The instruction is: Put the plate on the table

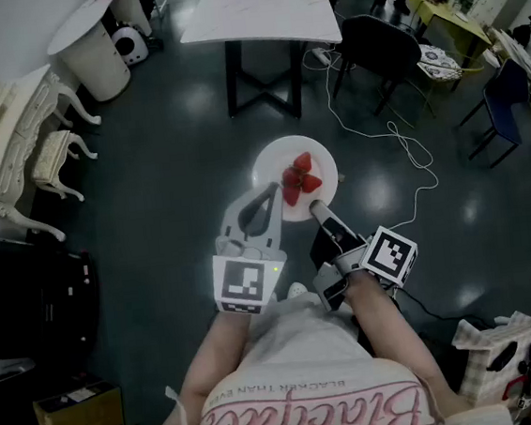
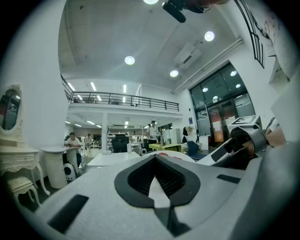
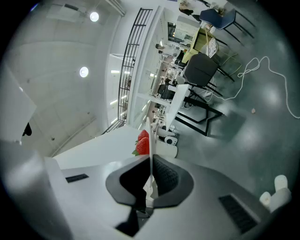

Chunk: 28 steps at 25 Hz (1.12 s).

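right claw (image 3: 150, 161) clamps the plate (image 1: 265, 164) rim, left claw (image 1: 268, 195) shut and empty, plate over the floor (image 1: 173, 141), table (image 1: 259, 14) not yet reached.

White table (image 1: 263, 14) stands on dark glossy floor (image 1: 167, 170); white cable (image 1: 399, 141) trails across floor.

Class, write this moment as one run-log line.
left tool: shut on round white plate | right tool: shut on plate | red strawberries: on plate

White plate (image 1: 266, 167), red strawberries (image 1: 300, 179); dark grey floor (image 1: 170, 160)
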Tool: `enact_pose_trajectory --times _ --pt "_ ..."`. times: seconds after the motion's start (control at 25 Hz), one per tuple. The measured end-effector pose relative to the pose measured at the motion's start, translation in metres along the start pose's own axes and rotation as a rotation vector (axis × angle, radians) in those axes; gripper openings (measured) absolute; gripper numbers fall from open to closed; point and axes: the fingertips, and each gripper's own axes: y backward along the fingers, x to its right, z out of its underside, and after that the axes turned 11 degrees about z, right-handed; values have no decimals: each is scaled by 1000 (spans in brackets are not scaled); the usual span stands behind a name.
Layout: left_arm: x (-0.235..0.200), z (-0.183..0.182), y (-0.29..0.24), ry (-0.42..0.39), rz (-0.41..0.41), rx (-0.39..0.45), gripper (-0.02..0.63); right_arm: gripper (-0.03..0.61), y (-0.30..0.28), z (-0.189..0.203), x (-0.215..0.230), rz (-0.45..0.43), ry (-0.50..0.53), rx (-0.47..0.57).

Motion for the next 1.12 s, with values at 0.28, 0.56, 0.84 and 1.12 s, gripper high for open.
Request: enact_pose_trajectory --times 0.28,0.56,0.84,1.12 --pt "14 1 -23 -3 -25 -6 5 11 9 -26 17 -10 -15 -2" --pt "24 10 -43 5 -50 -16 5 11 13 -45 35 -40 -33 -14" --pt "20 14 -66 14 -46 -29 5 11 3 -62 53 11 -54 -19" --pt "-11 18 -98 7 -41 -32 5 11 -32 -88 51 -8 -63 -7"
